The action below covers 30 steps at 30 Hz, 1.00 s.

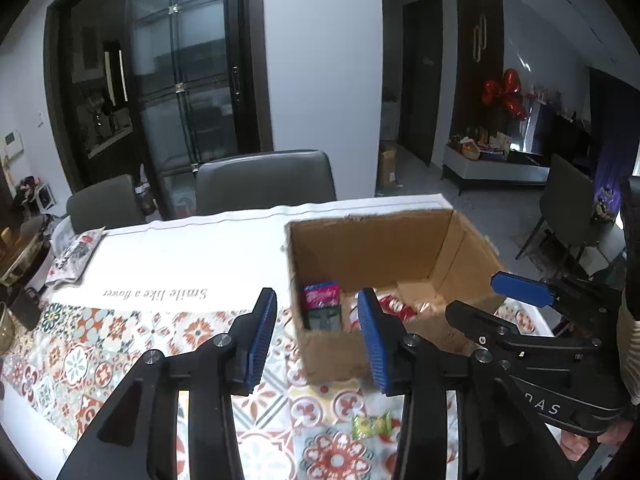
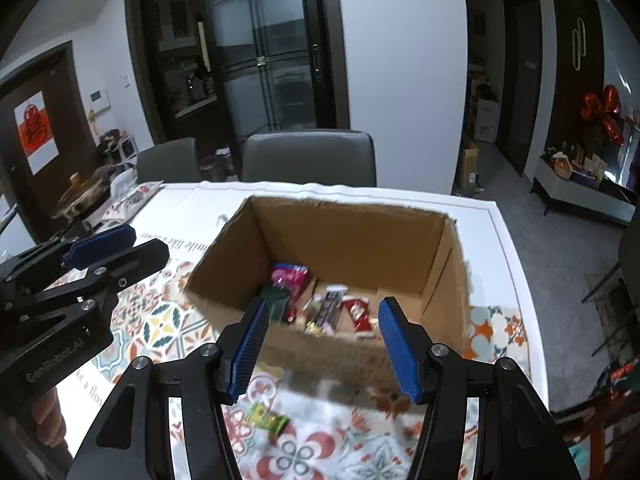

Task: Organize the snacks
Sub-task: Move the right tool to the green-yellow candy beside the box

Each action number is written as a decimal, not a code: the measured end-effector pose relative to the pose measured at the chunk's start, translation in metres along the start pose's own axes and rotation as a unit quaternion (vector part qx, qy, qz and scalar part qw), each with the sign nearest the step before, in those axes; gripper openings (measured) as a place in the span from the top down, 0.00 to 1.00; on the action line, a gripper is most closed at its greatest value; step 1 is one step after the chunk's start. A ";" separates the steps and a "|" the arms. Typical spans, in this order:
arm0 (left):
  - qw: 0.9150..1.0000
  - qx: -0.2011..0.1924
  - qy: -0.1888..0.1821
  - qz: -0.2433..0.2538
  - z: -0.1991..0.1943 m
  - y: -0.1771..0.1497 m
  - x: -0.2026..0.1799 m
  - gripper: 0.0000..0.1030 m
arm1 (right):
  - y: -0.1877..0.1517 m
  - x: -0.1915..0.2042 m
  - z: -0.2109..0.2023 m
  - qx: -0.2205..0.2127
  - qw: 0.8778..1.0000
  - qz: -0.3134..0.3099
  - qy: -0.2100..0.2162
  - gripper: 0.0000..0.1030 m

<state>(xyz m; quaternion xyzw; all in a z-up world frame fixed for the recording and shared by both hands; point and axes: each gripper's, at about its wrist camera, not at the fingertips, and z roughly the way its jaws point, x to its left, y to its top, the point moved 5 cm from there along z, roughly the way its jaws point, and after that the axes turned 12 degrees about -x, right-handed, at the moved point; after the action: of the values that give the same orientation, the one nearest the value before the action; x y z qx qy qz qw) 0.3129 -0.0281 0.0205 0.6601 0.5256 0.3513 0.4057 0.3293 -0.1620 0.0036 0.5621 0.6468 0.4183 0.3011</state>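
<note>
An open cardboard box (image 1: 368, 256) (image 2: 340, 240) stands on the patterned tablecloth. Inside lie a pink packet (image 1: 321, 294) (image 2: 289, 276), a dark green packet (image 1: 324, 317) (image 2: 276, 304), a red packet (image 1: 394, 308) (image 2: 358, 312) and a dark striped bar (image 2: 332, 308). A small green-yellow candy (image 1: 371, 426) (image 2: 267, 420) lies on the cloth in front of the box. My left gripper (image 1: 317, 292) hovers open before the box's near left corner, nothing between its fingers. My right gripper (image 2: 324, 302) is open above the near wall, also empty.
Two grey chairs (image 1: 266, 182) (image 2: 310, 158) stand behind the table. A printed pouch (image 1: 74, 256) and a metal pot (image 2: 84, 196) sit at the far left. The table's right edge (image 2: 520, 280) drops to the floor. Each gripper shows at the side of the other's view.
</note>
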 end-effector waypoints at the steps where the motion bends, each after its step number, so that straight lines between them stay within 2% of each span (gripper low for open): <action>1: 1.000 0.002 0.001 0.000 -0.003 -0.005 0.001 0.60 | -0.004 0.003 -0.002 0.000 1.000 0.000 0.005 0.43; 14: 0.998 0.046 0.021 -0.029 -0.022 -0.071 0.018 0.57 | -0.064 0.038 0.005 0.056 0.997 -0.020 0.045 0.44; 20: 0.996 0.078 0.027 -0.045 -0.015 -0.100 0.021 0.57 | -0.088 0.046 0.017 0.085 0.994 -0.021 0.061 0.44; 30: 0.991 0.116 0.044 -0.051 -0.003 -0.138 0.024 0.56 | -0.122 0.053 0.042 0.136 0.988 -0.039 0.063 0.44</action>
<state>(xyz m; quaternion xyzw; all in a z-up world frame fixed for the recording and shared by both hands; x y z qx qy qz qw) 0.2582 0.0123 -0.1024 0.6589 0.6133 0.2954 0.3199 0.2975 -0.1033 -0.1194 0.5445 0.7368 0.3492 0.1968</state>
